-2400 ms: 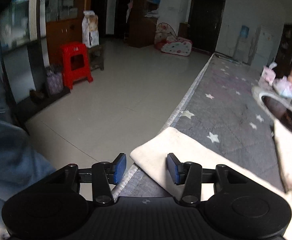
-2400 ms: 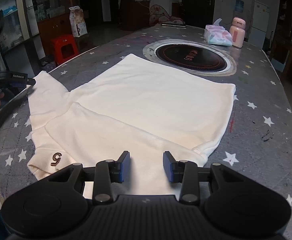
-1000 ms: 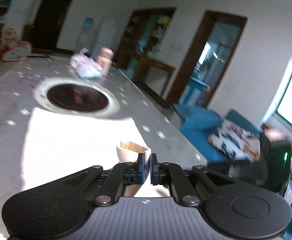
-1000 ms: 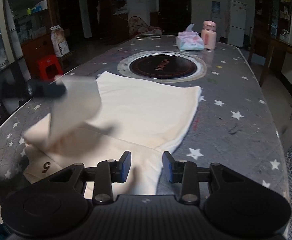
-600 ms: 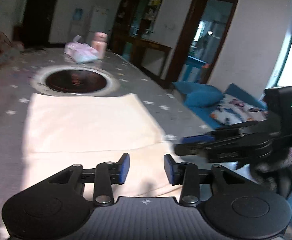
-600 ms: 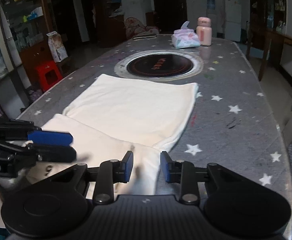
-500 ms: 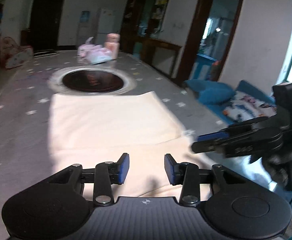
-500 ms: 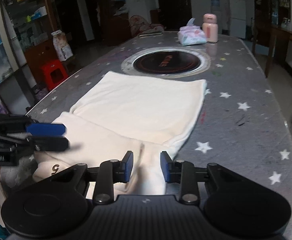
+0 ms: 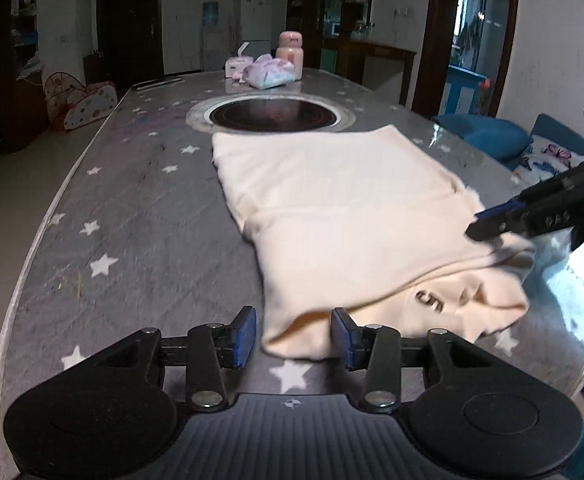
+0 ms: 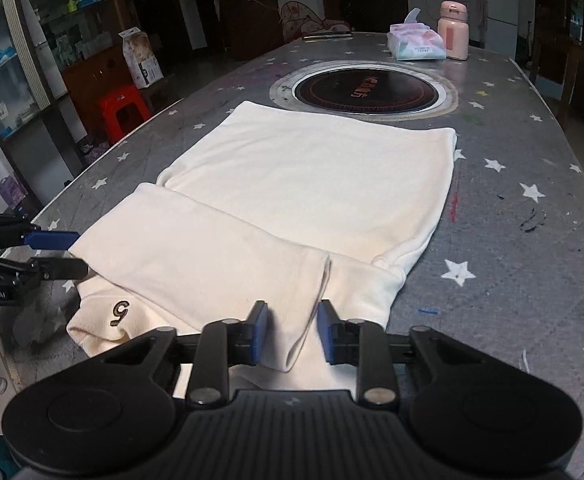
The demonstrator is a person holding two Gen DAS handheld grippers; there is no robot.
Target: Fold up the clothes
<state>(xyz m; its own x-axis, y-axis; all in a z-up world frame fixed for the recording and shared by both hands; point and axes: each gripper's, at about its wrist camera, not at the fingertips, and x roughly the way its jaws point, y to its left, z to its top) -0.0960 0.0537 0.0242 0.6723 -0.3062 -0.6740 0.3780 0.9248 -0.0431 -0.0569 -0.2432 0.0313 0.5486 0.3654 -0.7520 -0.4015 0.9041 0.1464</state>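
The cream sweatshirt (image 10: pixel 304 184) lies flat on the long table (image 10: pixel 532 240), its far hem just short of the round cooktop (image 10: pixel 366 90) set in the table top, and its near end close to the table's near edge. One sleeve (image 10: pixel 212 256) is already folded across the body, so the first fold looks done. The other sleeve and the big folds of the body look not yet done. A small dark mark like a "5" (image 10: pixel 121 312) shows near the near corner of the shirt. The right gripper (image 10: pixel 292 332) is at the near edge of the shirt with the end of the folded sleeve between its blue pads, and its jaws are closing; they do not seem to press the cloth yet. The left gripper (image 9: pixel 292 334) is partly open with the shirt's near corner between its pads, not pinched. The table has a grey cover with white stars. At its far end stand a pink bottle (image 10: pixel 454 30) and a pack of tissues (image 10: pixel 414 42). Beside the table, on the floor, is a red stool (image 10: pixel 122 110) near some shelves (image 10: pixel 32 40). A blue sofa (image 9: pixel 512 144) sits off the other side.
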